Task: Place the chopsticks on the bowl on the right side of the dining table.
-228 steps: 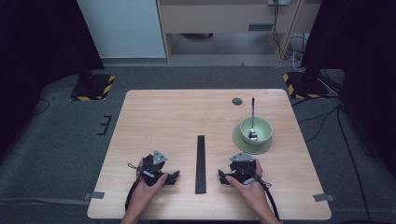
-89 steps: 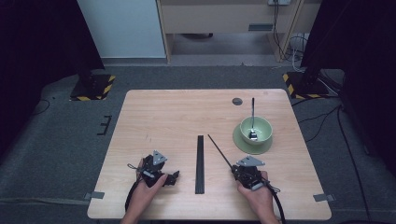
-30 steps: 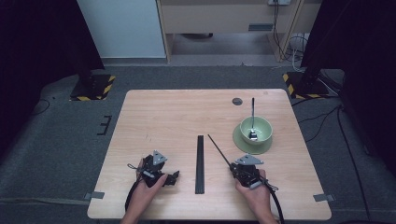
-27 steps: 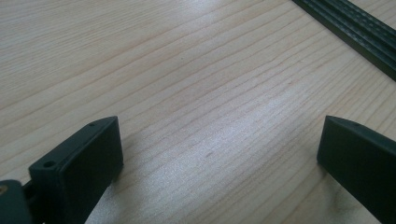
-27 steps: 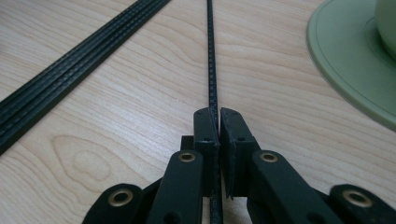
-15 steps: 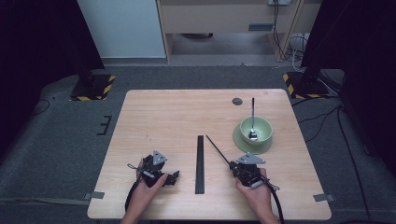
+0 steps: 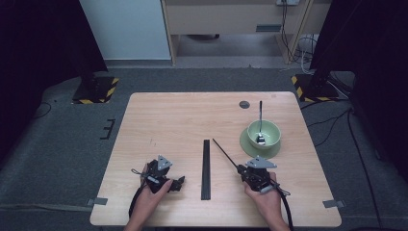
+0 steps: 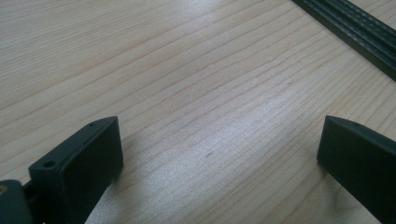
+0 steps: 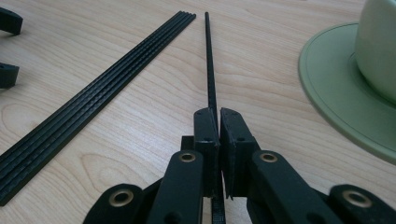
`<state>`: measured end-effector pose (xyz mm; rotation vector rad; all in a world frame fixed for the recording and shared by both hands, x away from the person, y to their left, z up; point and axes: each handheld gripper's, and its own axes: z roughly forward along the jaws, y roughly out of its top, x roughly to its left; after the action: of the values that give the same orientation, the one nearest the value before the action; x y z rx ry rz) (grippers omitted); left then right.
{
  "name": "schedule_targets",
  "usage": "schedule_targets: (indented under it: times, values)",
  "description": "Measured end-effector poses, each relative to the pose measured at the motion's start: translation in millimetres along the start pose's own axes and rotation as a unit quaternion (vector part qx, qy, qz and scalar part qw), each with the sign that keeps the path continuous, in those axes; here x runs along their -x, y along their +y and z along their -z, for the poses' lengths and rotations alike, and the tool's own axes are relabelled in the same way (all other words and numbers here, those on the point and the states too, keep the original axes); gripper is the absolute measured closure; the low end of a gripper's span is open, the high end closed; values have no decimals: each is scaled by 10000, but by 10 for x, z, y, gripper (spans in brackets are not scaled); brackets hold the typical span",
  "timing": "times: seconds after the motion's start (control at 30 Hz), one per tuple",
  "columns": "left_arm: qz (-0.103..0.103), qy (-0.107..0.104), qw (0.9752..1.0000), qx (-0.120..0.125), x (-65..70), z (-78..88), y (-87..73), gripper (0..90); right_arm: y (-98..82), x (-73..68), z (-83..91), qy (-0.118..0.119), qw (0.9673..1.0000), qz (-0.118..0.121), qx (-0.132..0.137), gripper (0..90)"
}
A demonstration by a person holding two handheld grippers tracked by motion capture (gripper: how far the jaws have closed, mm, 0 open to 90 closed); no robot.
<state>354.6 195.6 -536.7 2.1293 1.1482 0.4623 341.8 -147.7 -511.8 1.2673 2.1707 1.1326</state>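
Note:
A flat bundle of thin black rods (image 7: 206, 168) lies along the middle of the table, and shows again as the black rods (image 9: 107, 98). My right gripper (image 9: 218, 114) is shut on the near end of one single black rod (image 9: 208, 60). That single rod (image 7: 225, 155) slants away to the far left, just right of the bundle, from the right gripper (image 7: 243, 172). My left gripper (image 7: 179, 183) rests low over the wood left of the bundle. The left gripper (image 8: 219, 140) stands wide open with bare table between its fingers (image 8: 93, 149).
A green bowl (image 7: 263, 133) with a spoon (image 7: 260, 120) in it stands on a green saucer (image 7: 250, 147) at the right, close beyond my right gripper. The saucer (image 9: 336, 88) lies right of the held rod. A small dark disc (image 7: 244, 104) sits near the far edge.
In the earliest frame no single rod lay apart from the bundle. From three seconds ago on, the right gripper holds the rod. Over the last second nothing visibly moved.

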Motion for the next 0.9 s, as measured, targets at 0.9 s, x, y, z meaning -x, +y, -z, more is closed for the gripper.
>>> schedule_targets:
  times: [0.9]
  values:
    - [-3,-7,10000,0,-1,-2,2,0,196,180,265,-108,9991,-71,399,861]
